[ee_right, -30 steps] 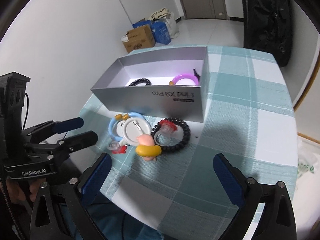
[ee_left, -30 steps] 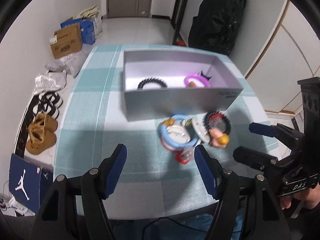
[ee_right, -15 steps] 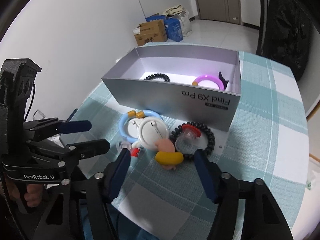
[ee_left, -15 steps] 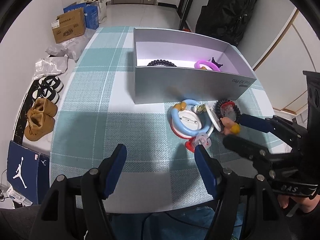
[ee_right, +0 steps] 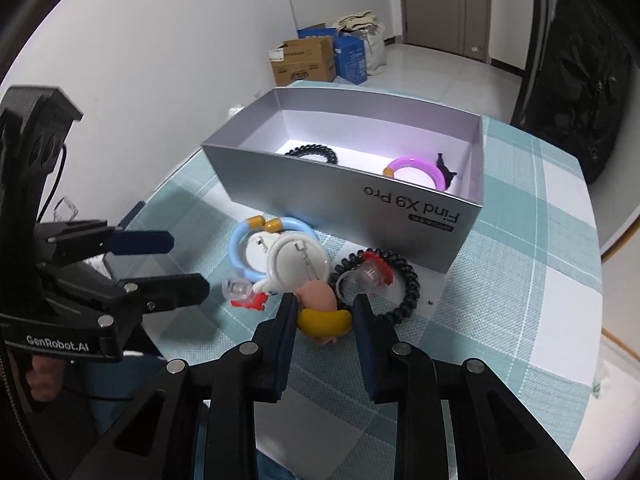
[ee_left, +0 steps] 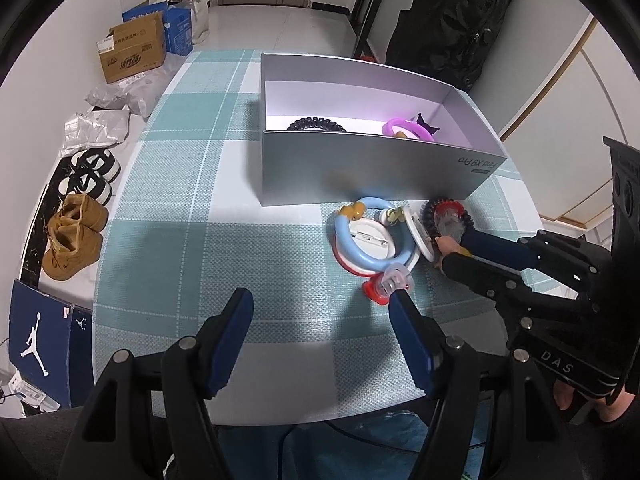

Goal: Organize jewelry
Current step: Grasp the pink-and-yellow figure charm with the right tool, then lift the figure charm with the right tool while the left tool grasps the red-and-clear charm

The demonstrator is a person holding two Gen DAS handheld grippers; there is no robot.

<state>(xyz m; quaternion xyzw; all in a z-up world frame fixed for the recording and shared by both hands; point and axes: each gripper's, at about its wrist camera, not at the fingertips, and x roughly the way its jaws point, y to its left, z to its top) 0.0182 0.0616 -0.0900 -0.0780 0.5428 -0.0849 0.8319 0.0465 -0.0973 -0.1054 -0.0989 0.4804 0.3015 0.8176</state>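
1. Since the earlier frames, the right claw [ee_right: 325,312] has narrowed and come down around the pink-and-yellow figure charm [ee_right: 321,307]; its jaws flank the charm closely, though I cannot tell whether they grip it yet.
2. On the checked bench [ee_left: 180,248] stands the grey box [ee_right: 360,196], open-topped to receive pieces; a black coil band [ee_right: 311,153] and a purple bangle [ee_right: 416,170] already lie inside.
3. Hovering low at the near edge, the left claw [ee_left: 320,332] has its jaws wide apart and holds nothing, seemingly waiting.
4. Just beside the box front lies the unsorted pile: blue bangle [ee_left: 372,236], white round badge [ee_right: 298,262], black coil hair tie [ee_right: 400,288], red-and-clear ring [ee_left: 386,286].
5. Being the nearest piece, the charm is probably the next one bound for the box.
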